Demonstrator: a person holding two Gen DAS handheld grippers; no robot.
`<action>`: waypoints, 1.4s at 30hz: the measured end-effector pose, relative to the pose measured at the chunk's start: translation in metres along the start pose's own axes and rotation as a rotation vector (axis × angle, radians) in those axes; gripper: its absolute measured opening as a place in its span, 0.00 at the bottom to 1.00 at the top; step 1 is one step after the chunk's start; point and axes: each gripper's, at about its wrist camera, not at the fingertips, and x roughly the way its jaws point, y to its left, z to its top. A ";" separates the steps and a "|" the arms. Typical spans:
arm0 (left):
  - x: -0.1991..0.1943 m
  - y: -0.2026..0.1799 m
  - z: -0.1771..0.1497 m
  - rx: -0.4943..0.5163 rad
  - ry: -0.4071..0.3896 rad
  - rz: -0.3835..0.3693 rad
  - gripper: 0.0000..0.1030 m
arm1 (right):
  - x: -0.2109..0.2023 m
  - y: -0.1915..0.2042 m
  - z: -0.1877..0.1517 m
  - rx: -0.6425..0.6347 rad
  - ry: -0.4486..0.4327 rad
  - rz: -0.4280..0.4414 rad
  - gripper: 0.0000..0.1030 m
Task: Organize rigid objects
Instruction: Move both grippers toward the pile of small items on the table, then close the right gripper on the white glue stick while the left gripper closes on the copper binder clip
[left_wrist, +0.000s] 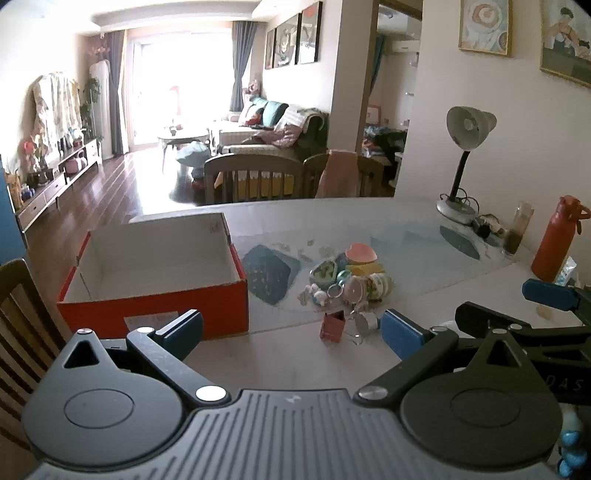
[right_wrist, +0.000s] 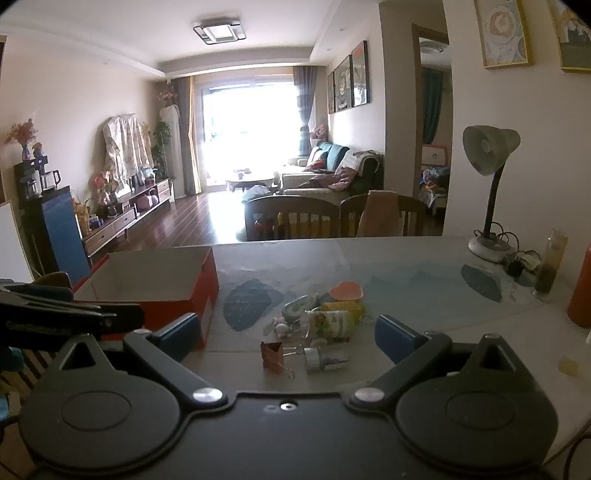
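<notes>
Both tongs are held wide apart w/ nothing gripped: left gripper (left_wrist: 291, 330) and right gripper (right_wrist: 288, 338) are both poised above the table (left_wrist: 288, 365), near its front edge. Small rigid objects (left_wrist: 347, 278) are heaped at centre of table, incl. a pink heart-shaped box (left_wrist: 361, 253), w/ a small red box (left_wrist: 332, 325) and a small jar (right_wrist: 325, 360) lying just in front of the heap. An open red cardboard box (left_wrist: 155, 299) is seen to the heap's left, interior bare; a desk lamp (left_wrist: 463, 162) and red bottle (left_wrist: 557, 240) are set at far right.
</notes>
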 end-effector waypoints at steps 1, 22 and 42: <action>0.000 0.000 0.001 0.000 -0.005 -0.001 1.00 | 0.000 0.000 0.000 -0.001 -0.005 -0.002 0.97; 0.037 -0.017 0.005 -0.020 0.026 -0.042 1.00 | 0.024 -0.032 -0.009 -0.027 0.020 -0.040 0.97; 0.202 -0.056 -0.008 -0.100 0.301 0.062 1.00 | 0.150 -0.122 -0.051 -0.269 0.296 0.152 0.91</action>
